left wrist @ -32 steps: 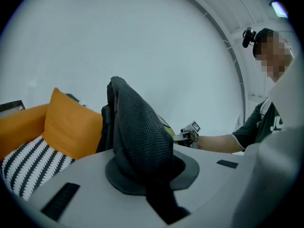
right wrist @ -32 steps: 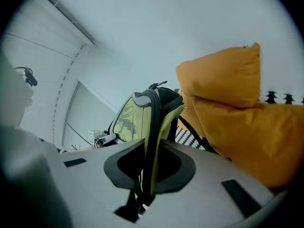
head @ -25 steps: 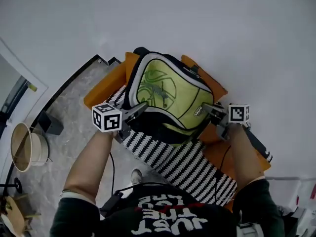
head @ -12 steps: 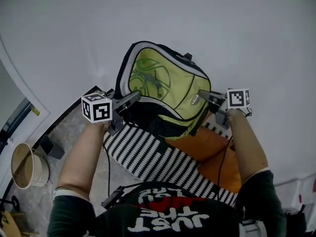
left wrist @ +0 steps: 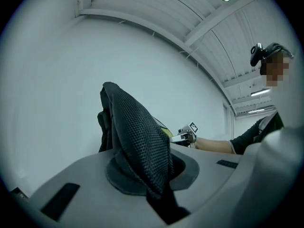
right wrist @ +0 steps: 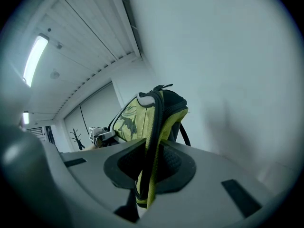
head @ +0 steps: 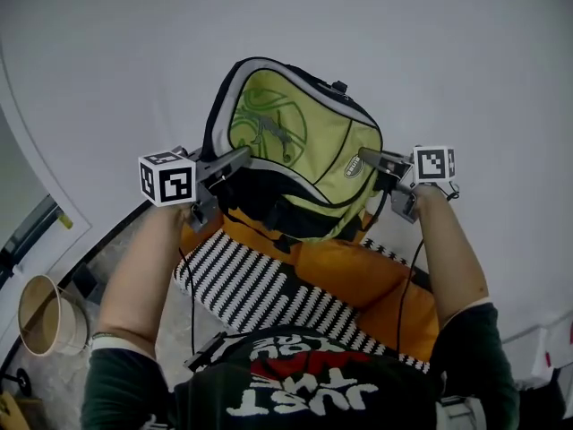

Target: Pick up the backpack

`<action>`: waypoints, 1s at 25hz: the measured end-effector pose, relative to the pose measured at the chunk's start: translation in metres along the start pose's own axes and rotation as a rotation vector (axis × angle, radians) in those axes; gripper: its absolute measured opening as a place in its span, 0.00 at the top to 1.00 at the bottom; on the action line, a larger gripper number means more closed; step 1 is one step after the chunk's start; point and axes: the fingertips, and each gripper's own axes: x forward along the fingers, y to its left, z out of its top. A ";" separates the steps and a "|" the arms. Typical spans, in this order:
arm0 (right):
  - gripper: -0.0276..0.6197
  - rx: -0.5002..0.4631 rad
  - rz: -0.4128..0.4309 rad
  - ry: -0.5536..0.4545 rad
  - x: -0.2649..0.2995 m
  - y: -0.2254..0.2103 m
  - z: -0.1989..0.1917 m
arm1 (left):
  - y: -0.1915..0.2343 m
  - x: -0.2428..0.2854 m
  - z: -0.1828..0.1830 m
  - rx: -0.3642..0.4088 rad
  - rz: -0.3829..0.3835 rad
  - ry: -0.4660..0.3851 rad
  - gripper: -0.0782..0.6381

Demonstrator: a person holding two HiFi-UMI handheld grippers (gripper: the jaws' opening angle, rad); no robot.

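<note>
Above the cushion, left gripper and right gripper clamp the backpack, top pointing toward the wall.

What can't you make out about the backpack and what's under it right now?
Head view: the backpack, back panel faces away from the camera.
Head view: the orange cushion, partly behind the backpack and the person's torso.
Left gripper view: black mesh in the left gripper blocks most of the backpack's green front.

green and black backpack held up, front showing.
</note>
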 end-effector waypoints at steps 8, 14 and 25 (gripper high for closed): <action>0.86 -0.032 0.003 -0.039 0.000 -0.001 -0.002 | 0.000 0.000 -0.001 0.039 -0.018 -0.011 0.81; 0.86 -0.051 0.004 -0.052 -0.002 0.001 0.000 | -0.002 0.000 0.002 0.055 -0.021 -0.020 0.81; 0.86 -0.056 0.004 -0.053 -0.008 0.008 0.002 | -0.011 -0.003 0.008 0.060 -0.012 -0.021 0.81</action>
